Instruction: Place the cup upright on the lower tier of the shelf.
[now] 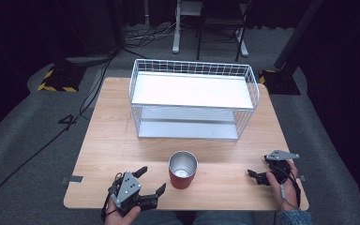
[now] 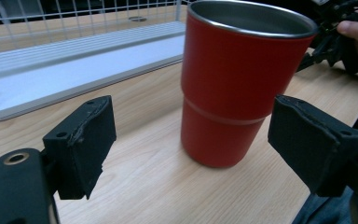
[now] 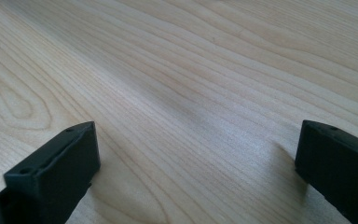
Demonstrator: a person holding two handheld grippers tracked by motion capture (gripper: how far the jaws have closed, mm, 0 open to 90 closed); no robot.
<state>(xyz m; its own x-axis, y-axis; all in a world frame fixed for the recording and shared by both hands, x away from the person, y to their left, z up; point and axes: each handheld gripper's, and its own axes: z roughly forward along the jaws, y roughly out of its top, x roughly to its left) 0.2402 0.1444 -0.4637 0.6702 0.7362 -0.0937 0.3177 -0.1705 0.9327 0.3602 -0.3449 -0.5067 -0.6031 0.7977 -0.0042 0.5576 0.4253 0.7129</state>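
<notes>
Centrally, near the front edge of the pale wood-grain bench [image 1: 112, 136]: a red, tapered metal tumbler [image 1: 183, 169] with a bare steel rim and interior, upright and open at the top. Behind it, towards the far side: a white wire-mesh two-tier shelf rack [image 1: 193, 99] with a flat white top panel and a ribbed lower panel, well apart from the tumbler. At the front left corner: the left hand-held gripper [image 1: 151, 180], black with a grey three-cornered plate on top, held in a hand [image 1: 121, 216] coming in from the bottom edge, jaws spread wide and aimed towards the tumbler, gripping nothing. Seen along those jaws in the left gripper view: the tumbler [image 2: 235, 84] close ahead between the two black pads [image 2: 81, 144], touching neither, with the rack's lower panel [image 2: 74, 70] beyond on the left. At the front right: the right hand-held gripper [image 1: 258, 174], held in the other hand [image 1: 283, 190], just beside the bench edge and well apart from the tumbler. In the right gripper view: its jaws wide apart, bare wood grain [image 3: 191, 93] between them, nothing held.
</notes>
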